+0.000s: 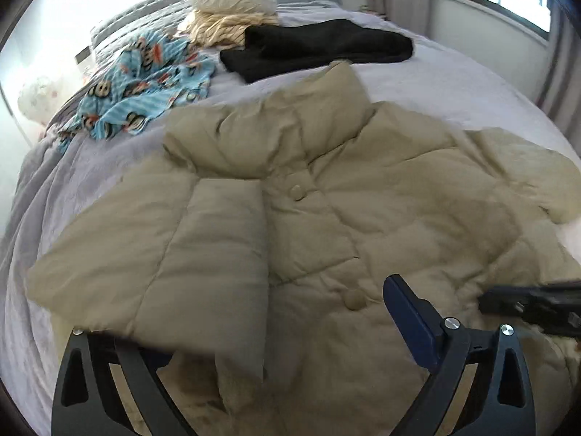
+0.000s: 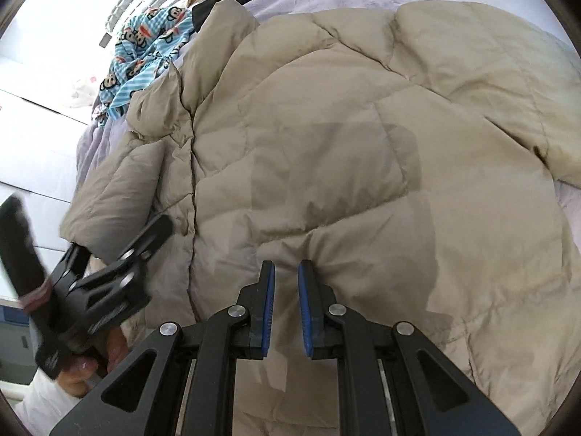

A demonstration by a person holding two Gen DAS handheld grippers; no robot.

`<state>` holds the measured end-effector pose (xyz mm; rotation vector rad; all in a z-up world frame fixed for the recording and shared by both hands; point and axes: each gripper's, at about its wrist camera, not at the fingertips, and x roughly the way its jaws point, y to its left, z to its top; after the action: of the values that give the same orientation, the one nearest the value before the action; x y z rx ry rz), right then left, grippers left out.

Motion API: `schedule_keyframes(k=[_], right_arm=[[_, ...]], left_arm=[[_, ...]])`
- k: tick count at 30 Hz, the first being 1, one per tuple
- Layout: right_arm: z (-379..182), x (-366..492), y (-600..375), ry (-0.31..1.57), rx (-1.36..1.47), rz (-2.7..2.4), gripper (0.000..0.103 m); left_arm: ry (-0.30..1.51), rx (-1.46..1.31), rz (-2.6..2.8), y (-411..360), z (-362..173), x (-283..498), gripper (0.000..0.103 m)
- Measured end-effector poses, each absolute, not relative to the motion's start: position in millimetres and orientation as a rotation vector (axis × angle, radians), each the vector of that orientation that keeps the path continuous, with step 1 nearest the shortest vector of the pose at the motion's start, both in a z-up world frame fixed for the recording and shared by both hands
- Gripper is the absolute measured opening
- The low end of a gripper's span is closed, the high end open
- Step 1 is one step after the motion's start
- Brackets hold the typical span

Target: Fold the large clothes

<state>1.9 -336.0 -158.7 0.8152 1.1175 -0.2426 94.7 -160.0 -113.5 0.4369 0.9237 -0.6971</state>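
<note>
Beige quilted puffer jacket (image 1: 326, 210) lies front-up on the lilac bedspread (image 1: 454, 83), collar toward the pillows, hem nearest, one sleeve folded across its chest. It looks light, soft, springy and slippery, best pinched at hems, cuffs or quilt seams. Left gripper (image 1: 276, 330) stands spread wide, empty; right gripper (image 2: 287, 272) stands narrowly parted above the fabric, pinching nothing

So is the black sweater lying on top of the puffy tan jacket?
No, the black sweater lies on the bed behind the tan jacket's collar, not on it.
</note>
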Motion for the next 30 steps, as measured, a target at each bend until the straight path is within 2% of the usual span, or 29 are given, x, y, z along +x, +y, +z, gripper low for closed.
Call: schedule_keyframes(k=[3,5,6,7,10,13,20,24,30], right_arm=[[-145,-10,-326,1.129,0.768,-0.253,0.016],[-128,-5,-314,1.121,0.683,-0.231,0.042],[-119,-11,-309,1.111,0.646,-0.221,0.078],[-108,-7,-301,1.089,0.598,-0.210,0.095],[-78,12,-266,1.026,0.425,-0.138,0.095],[-66,42,-222,1.005,0.251,-0.076,0.095],[-97,117,-143,1.043,-0.056,-0.071,0.095],[-108,143,-151,1.059,-0.029,-0.130,0.095],[-102,137,-227,1.004,0.264,-0.273,0.095]], left_arm=[[0.913,0.378,-0.725,-140,-91,89,0.100],[0.880,0.308,-0.712,-110,-71,92,0.100],[0.870,0.277,-0.700,-94,-64,98,0.100],[0.861,0.251,-0.673,-76,-56,103,0.100],[0.840,0.228,-0.466,-28,-53,132,0.100],[0.918,0.204,-0.289,3,-75,172,0.100],[1.049,0.240,-0.158,8,-139,206,0.100],[1.062,0.233,-0.157,7,-147,206,0.100],[1.078,0.210,-0.169,10,-149,212,0.100]])
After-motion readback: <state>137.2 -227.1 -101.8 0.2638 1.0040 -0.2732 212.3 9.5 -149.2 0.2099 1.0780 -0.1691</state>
